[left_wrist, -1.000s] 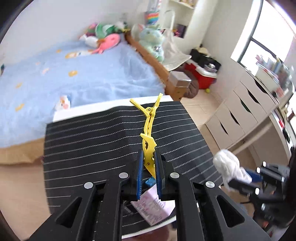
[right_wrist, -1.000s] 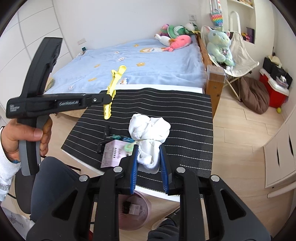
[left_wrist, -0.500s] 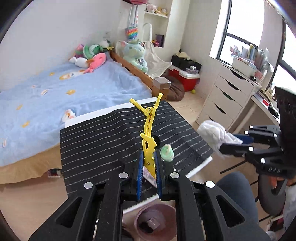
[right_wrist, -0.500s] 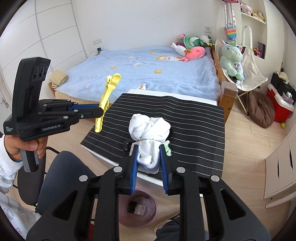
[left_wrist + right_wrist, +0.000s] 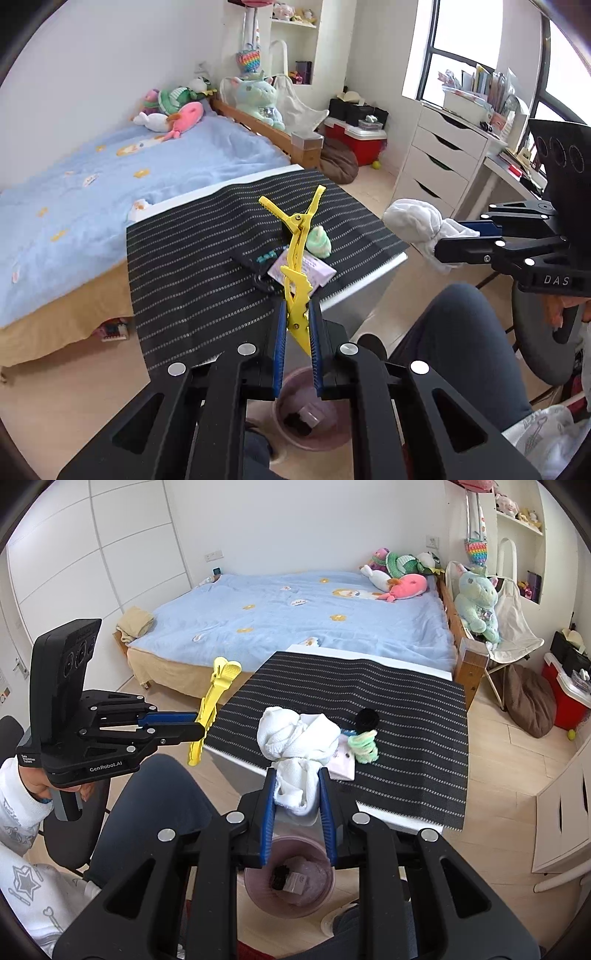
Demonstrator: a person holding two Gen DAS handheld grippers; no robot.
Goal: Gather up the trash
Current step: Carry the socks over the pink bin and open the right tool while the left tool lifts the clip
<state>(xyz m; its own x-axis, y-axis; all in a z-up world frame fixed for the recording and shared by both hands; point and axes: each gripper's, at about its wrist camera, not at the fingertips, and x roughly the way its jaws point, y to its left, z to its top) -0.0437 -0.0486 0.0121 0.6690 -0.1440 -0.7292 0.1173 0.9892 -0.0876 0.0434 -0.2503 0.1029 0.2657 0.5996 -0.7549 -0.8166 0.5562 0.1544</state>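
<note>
Left wrist view: left claw [image 5: 297,334] is clamped on a yellow hair clip [image 5: 297,258], held above the striped counter [image 5: 192,266] edge. A pink bin [image 5: 332,435] sits on the floor directly below. Right claw [image 5: 461,236] holds a white cloth wad [image 5: 417,221] off the counter's right side.

Right wrist view: right claw [image 5: 297,794] is clamped on the white cloth wad [image 5: 295,742], above the pink bin [image 5: 258,893]. A green yarn piece [image 5: 364,747] and a pale card [image 5: 341,764] lie on the counter [image 5: 406,701].

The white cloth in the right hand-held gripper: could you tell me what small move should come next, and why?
Probably lower the right hand-held gripper a little and open it. The white cloth is pinched between its pads, and the pink bin shows just below them, so the cloth should drop in.
</note>
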